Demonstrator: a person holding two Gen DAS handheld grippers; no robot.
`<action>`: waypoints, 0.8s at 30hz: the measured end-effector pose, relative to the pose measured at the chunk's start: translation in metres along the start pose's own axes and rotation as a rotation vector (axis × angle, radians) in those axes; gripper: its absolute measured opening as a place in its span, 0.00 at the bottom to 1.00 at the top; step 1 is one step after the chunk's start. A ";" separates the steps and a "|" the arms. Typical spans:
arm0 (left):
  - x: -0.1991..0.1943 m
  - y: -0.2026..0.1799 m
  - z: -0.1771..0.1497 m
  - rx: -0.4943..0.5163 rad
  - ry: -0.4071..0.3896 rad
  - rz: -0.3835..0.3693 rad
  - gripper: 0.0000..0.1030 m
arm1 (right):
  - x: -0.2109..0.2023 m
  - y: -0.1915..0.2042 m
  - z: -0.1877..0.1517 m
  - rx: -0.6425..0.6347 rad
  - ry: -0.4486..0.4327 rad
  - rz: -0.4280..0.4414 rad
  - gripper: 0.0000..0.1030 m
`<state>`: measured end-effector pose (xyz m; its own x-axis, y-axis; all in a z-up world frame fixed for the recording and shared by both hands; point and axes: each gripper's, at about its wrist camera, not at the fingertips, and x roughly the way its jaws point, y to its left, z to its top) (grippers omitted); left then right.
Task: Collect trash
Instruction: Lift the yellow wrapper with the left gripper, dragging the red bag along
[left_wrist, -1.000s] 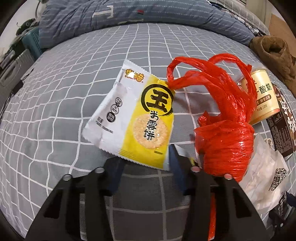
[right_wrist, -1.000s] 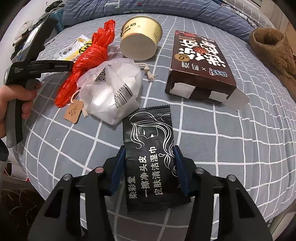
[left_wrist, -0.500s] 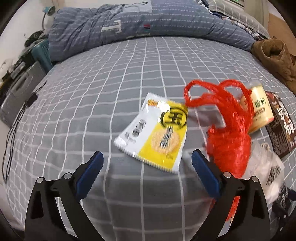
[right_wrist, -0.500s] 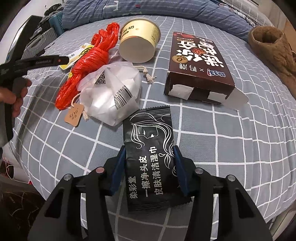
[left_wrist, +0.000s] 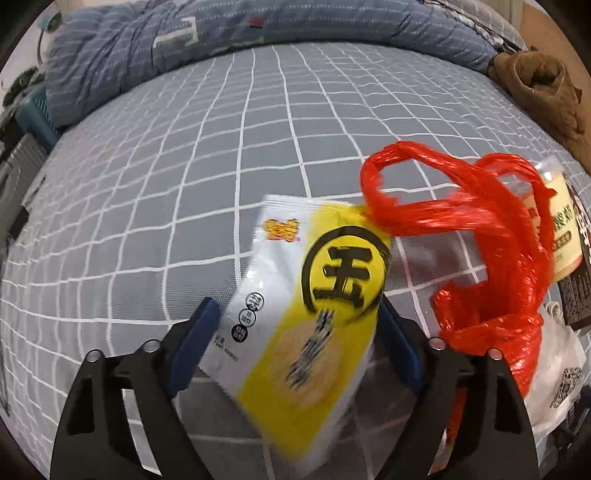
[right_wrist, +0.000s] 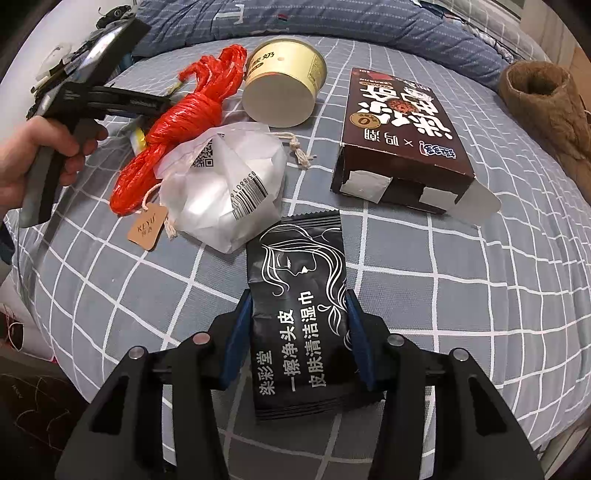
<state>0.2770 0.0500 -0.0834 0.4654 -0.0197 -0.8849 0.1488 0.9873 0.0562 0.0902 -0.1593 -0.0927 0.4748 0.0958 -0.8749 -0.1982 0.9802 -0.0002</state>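
A white and yellow snack packet (left_wrist: 295, 314) lies on the grey checked bedsheet (left_wrist: 184, 166). My left gripper (left_wrist: 297, 310) straddles it with the jaws closing; the blue pads sit at its two sides and I see no firm squeeze. Just right of it lies a knotted red plastic bag (left_wrist: 480, 258). My right gripper (right_wrist: 299, 295) is shut on a black wet-wipe packet (right_wrist: 299, 314), the pads pressing its long edges and tightening a little. In the right wrist view a hand holds the left gripper (right_wrist: 110, 99) beside the red plastic bag (right_wrist: 184, 122).
A white drawstring pouch (right_wrist: 229, 184) with a brown tag, a tipped yoghurt cup (right_wrist: 284, 88) and an open brown box (right_wrist: 402, 136) lie beyond the black packet. A brown furry boot (right_wrist: 546, 103) sits at the right, a blue quilt (left_wrist: 258, 33) at the back. The bed's edge runs near left.
The left gripper let go of the snack packet's corner, opened wide and drew back, then came forward around the packet with its jaws narrowing. The right gripper kept still on the black packet.
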 end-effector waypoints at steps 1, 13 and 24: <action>0.000 0.001 0.000 -0.002 0.000 -0.005 0.71 | 0.000 0.000 0.000 0.000 -0.001 0.002 0.44; -0.007 -0.006 0.001 0.018 -0.011 -0.005 0.14 | -0.001 0.000 -0.001 0.008 -0.017 0.007 0.44; -0.053 -0.012 -0.024 -0.018 -0.038 0.013 0.06 | -0.013 -0.003 0.001 0.026 -0.028 0.012 0.39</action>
<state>0.2291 0.0432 -0.0482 0.5000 -0.0121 -0.8660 0.1270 0.9901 0.0595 0.0857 -0.1628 -0.0803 0.4968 0.1120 -0.8606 -0.1820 0.9830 0.0229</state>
